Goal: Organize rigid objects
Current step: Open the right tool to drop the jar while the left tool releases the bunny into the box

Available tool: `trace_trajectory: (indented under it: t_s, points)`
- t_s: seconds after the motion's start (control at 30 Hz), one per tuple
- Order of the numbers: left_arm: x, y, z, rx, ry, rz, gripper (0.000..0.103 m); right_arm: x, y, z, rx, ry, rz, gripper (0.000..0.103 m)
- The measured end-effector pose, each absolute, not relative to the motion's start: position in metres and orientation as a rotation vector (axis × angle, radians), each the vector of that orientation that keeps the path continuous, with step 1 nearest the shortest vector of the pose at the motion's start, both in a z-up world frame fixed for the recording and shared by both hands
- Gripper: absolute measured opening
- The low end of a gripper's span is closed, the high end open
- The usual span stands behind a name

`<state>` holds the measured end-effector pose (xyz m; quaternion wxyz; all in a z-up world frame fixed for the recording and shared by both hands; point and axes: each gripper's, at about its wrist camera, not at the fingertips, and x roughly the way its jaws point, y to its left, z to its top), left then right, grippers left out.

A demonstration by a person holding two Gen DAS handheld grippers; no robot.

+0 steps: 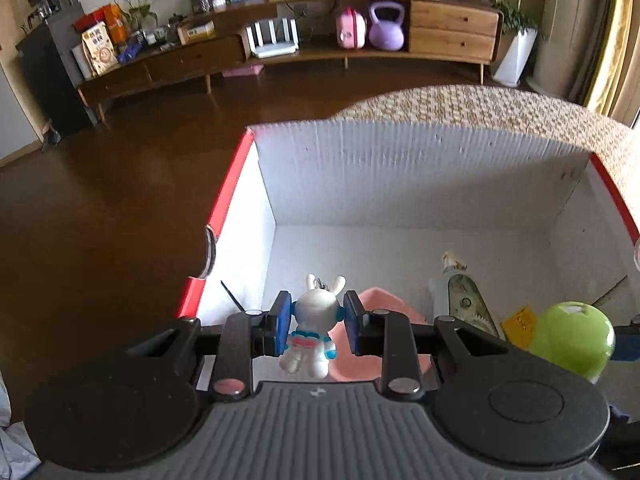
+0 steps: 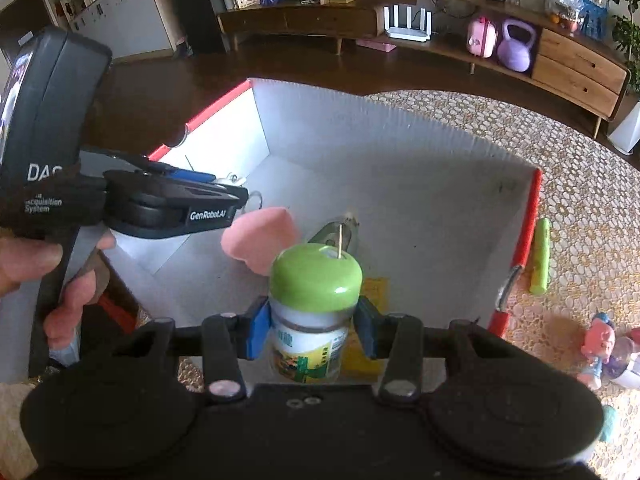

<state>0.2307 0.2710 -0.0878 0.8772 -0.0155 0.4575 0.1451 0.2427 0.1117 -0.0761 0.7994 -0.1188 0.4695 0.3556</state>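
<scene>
My left gripper point(image 1: 316, 326) is shut on a small white rabbit figurine point(image 1: 311, 330) with blue trim, held over the near left part of a white box with red edges point(image 1: 280, 184). My right gripper point(image 2: 312, 330) is shut on a jar with a green cap point(image 2: 314, 280) and a yellow-green label, also held above the box point(image 2: 400, 168). Inside the box lie a pink heart-shaped piece point(image 2: 260, 236), a metal gadget with gears point(image 1: 466, 300) and a yellow card point(image 1: 520, 320). The left gripper point(image 2: 200, 200) shows side-on in the right wrist view, with a hand on its handle.
The box stands on a woven mat point(image 2: 580, 184). On the mat to the box's right lie a green tube point(image 2: 540, 256) and small toy figures point(image 2: 604, 352). Dark wooden floor point(image 1: 100, 200) lies to the left. A long wooden sideboard point(image 1: 320, 52) runs along the far wall.
</scene>
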Motion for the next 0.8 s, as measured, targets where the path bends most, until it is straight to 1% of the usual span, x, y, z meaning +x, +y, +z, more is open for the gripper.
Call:
trace_trajectory:
  t_s: [0.47, 0.57, 0.63, 0.8]
  points:
    - [0.244, 0.276, -0.107, -0.047, 1.074, 0.288, 0.027, 0.261, 0.111, -0.091, -0.204, 1.03, 0.714, 0.045]
    - [0.245, 0.273, -0.108, -0.023, 1.087, 0.28, 0.027, 0.259, 0.11, -0.092, -0.202, 1.032, 0.718, 0.044]
    - [0.245, 0.272, -0.108, -0.011, 1.097, 0.271, 0.027, 0.258, 0.109, -0.091, -0.199, 1.033, 0.727, 0.046]
    - [0.242, 0.275, -0.108, -0.048, 1.108, 0.272, 0.028, 0.249, 0.103, -0.079, -0.184, 1.013, 0.77, 0.059]
